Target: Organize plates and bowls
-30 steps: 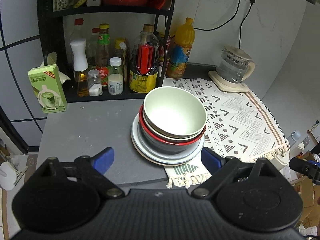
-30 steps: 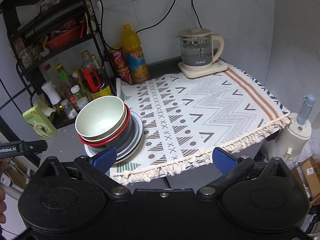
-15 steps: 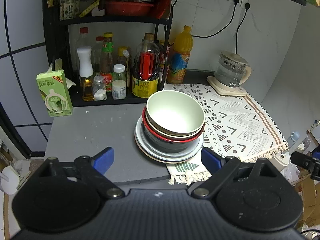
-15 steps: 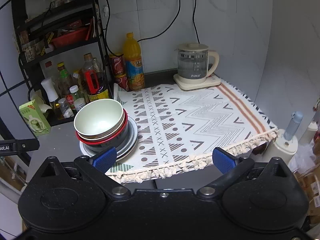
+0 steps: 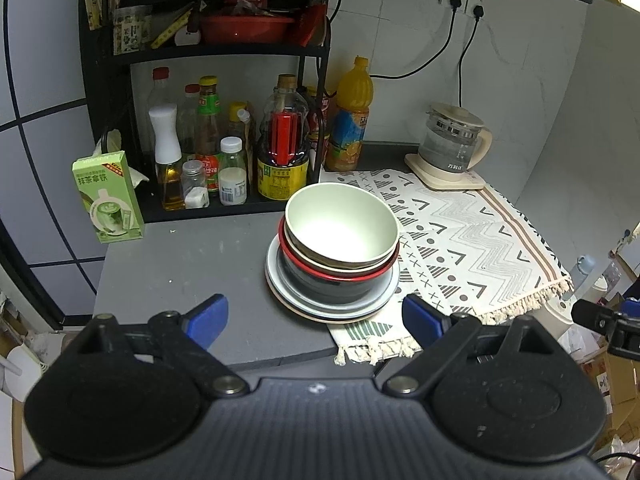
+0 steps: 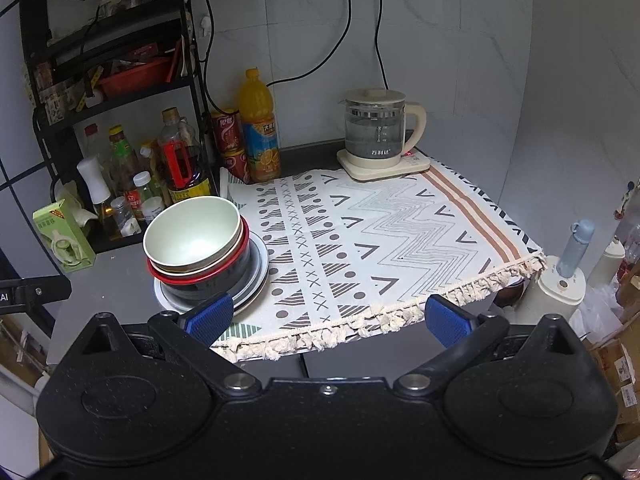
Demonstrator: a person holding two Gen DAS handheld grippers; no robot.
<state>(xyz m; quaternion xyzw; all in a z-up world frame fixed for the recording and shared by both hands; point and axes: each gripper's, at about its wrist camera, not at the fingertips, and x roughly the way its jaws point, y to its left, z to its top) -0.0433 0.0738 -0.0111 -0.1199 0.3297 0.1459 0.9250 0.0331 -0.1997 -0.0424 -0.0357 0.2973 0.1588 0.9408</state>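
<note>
Pale-green bowl point(image 5: 342, 229) tops a finished-looking stack on the plates point(image 5: 332, 304). You have drawn both grippers back, left gripper point(image 5: 316, 316) and right gripper point(image 6: 328, 320) spread wide, empty.

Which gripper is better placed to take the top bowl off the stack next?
Left, probably. The left gripper is open and the pale green bowl sits centred between its fingers. The right gripper is also open, but faces the cloth, with the stack off to its left.
</note>
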